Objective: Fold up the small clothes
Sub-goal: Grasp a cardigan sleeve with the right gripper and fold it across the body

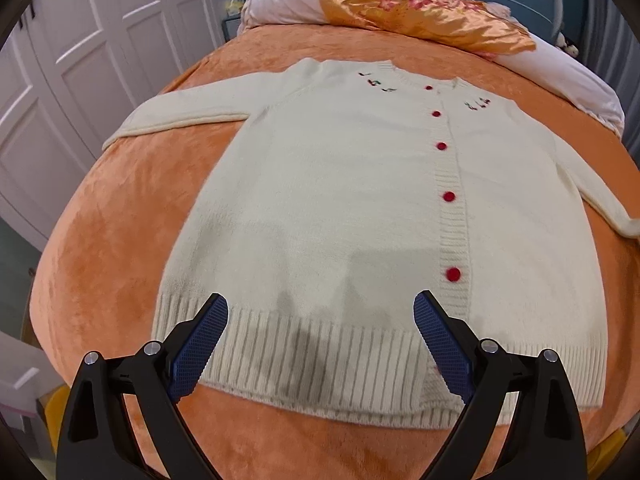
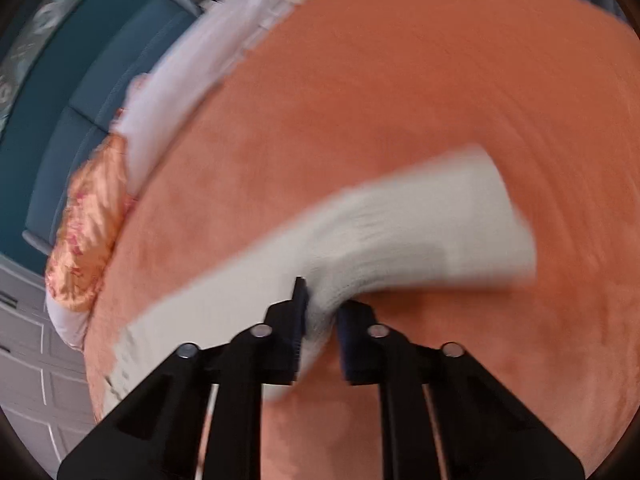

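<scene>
— What did the left wrist view show?

— A cream knitted cardigan with red buttons lay flat, front up, on the orange plush bedspread. The left gripper hovered spread wide above the near ribbed hem, grasping nothing.

— And the right one?

— Only there (blurred) was the right gripper clenched on the cardigan's sleeve, cuff pointing far right.
</scene>
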`<move>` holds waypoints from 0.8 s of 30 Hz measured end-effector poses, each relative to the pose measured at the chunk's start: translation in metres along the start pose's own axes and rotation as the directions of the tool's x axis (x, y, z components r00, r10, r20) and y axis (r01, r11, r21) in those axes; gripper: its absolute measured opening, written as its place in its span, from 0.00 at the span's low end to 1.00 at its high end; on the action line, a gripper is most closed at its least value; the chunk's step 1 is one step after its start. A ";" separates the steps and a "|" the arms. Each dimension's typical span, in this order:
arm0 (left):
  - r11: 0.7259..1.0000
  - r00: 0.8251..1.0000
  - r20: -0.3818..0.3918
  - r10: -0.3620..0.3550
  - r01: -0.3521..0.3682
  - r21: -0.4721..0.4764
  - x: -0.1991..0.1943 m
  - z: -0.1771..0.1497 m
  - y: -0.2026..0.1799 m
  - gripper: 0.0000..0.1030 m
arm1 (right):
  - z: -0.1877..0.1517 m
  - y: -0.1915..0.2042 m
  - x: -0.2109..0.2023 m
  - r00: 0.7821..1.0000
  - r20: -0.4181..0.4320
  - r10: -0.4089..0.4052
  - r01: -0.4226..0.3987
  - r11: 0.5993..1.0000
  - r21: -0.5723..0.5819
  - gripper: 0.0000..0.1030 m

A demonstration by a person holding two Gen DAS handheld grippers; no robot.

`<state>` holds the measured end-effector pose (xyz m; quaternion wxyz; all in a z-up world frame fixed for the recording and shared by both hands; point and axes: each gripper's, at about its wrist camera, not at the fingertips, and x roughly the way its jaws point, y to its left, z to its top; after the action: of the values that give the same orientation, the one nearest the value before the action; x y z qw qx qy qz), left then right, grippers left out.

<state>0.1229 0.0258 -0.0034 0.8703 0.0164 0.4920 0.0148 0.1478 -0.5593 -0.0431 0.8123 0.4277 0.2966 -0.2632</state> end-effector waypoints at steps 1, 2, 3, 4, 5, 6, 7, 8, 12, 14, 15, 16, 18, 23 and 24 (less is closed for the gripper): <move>1.000 1.000 0.003 0.000 0.000 -0.004 0.001 0.001 0.001 0.90 | 0.000 0.024 -0.004 0.999 0.013 0.036 -0.035 0.998 -0.047 0.09; 1.000 1.000 0.007 0.001 -0.001 -0.007 0.001 0.002 0.002 0.90 | -0.003 0.062 -0.011 0.995 0.023 0.102 -0.098 0.989 -0.114 0.08; 1.000 1.000 0.010 0.000 0.001 -0.008 0.002 0.003 0.004 0.90 | -0.008 0.087 -0.015 0.989 0.023 0.147 -0.142 0.977 -0.160 0.08; 1.000 1.000 0.014 0.002 -0.002 -0.010 0.003 0.004 0.006 0.90 | -0.016 0.118 -0.020 0.980 0.017 0.198 -0.190 0.957 -0.220 0.08; 1.000 1.000 0.019 0.005 -0.005 -0.013 0.003 0.005 0.008 0.90 | -0.027 0.148 -0.025 0.970 0.005 0.243 -0.232 0.933 -0.277 0.08; 1.000 1.000 0.023 0.006 -0.005 -0.016 0.004 0.006 0.010 0.90 | -0.047 0.188 -0.029 0.953 -0.026 0.302 -0.292 0.889 -0.353 0.08; 1.000 1.000 0.028 0.006 -0.006 -0.024 0.005 0.008 0.014 0.90 | -0.066 0.219 -0.030 0.938 -0.061 0.340 -0.334 0.850 -0.407 0.08; 1.000 0.999 0.031 0.007 -0.006 -0.031 0.005 0.009 0.016 0.90 | -0.091 0.253 -0.029 0.923 -0.107 0.370 -0.376 0.802 -0.465 0.08; 0.997 0.999 0.045 0.000 0.003 -0.079 0.006 0.018 0.032 0.90 | -0.205 0.345 -0.008 0.876 -0.296 0.380 -0.479 0.626 -0.615 0.08; 0.994 0.999 0.050 -0.011 0.016 -0.106 0.008 0.026 0.040 0.90 | -0.271 0.364 0.018 0.852 -0.416 0.318 -0.523 0.560 -0.642 0.11; 0.993 0.999 0.050 -0.020 0.026 -0.117 0.010 0.030 0.043 0.90 | -0.306 0.367 0.031 0.847 -0.461 0.264 -0.526 0.533 -0.662 0.13; 0.991 0.998 0.050 -0.037 0.043 -0.129 0.014 0.036 0.045 0.90 | -0.325 0.367 0.037 0.849 -0.478 0.226 -0.520 0.517 -0.679 0.13; 0.984 0.995 0.053 -0.086 0.093 -0.154 0.023 0.051 0.048 0.90 | -0.365 0.357 0.047 0.845 -0.510 0.162 -0.519 0.478 -0.709 0.13; 0.963 0.979 0.060 -0.193 0.201 -0.180 0.055 0.085 0.039 0.90 | -0.358 0.274 0.014 0.846 -0.488 0.216 -0.512 0.586 -0.628 0.40; 0.958 0.974 0.062 -0.217 0.225 -0.180 0.070 0.095 0.033 0.90 | -0.347 0.259 0.013 0.850 -0.475 0.227 -0.503 0.615 -0.607 0.41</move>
<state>0.2404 0.0602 -0.0131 0.8742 -0.1194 0.4692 -0.0370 0.2440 -0.1377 -0.0714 0.8824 0.1710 0.4193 0.1276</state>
